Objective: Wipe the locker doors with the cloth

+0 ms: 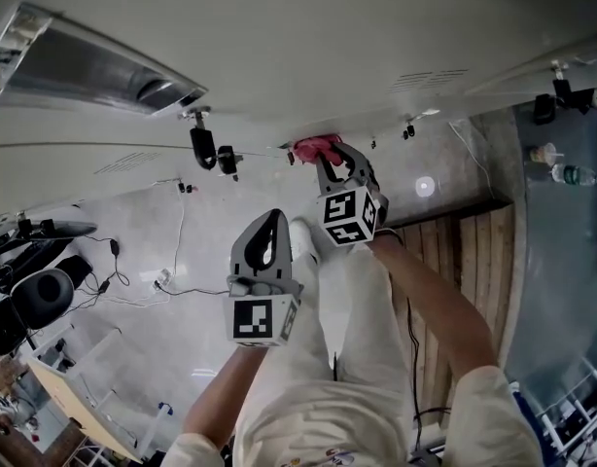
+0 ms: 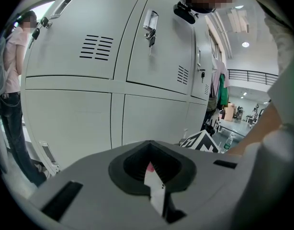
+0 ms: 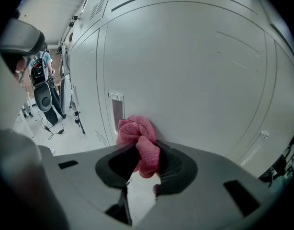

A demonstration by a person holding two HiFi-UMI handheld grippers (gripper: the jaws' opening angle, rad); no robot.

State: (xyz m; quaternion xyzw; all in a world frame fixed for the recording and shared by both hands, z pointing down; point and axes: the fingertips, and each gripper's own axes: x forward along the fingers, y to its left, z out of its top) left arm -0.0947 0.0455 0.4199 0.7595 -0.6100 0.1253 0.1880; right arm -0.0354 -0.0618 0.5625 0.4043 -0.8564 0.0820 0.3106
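A pink cloth (image 1: pixel 316 147) is bunched in my right gripper (image 1: pixel 330 156), which is shut on it and presses it against the lower part of a light grey locker door (image 1: pixel 279 56). In the right gripper view the cloth (image 3: pixel 137 133) sticks out of the right gripper (image 3: pixel 146 151) and touches the door (image 3: pixel 195 80) beside a small label slot (image 3: pixel 116 110). My left gripper (image 1: pixel 275 220) hangs back from the lockers, shut with nothing in it. The left gripper view shows the left gripper (image 2: pixel 148 145) facing several locker doors (image 2: pixel 70 114).
Keys hang from a lock (image 1: pixel 203 146) to the left of the cloth, and from another lock (image 2: pixel 150 32). A person in a pink top (image 2: pixel 13 56) stands at the lockers' far left. Cables (image 1: pixel 133 280) and a chair (image 1: pixel 36 295) lie left; wooden boards (image 1: pixel 464 251) and bottles (image 1: pixel 569 173) right.
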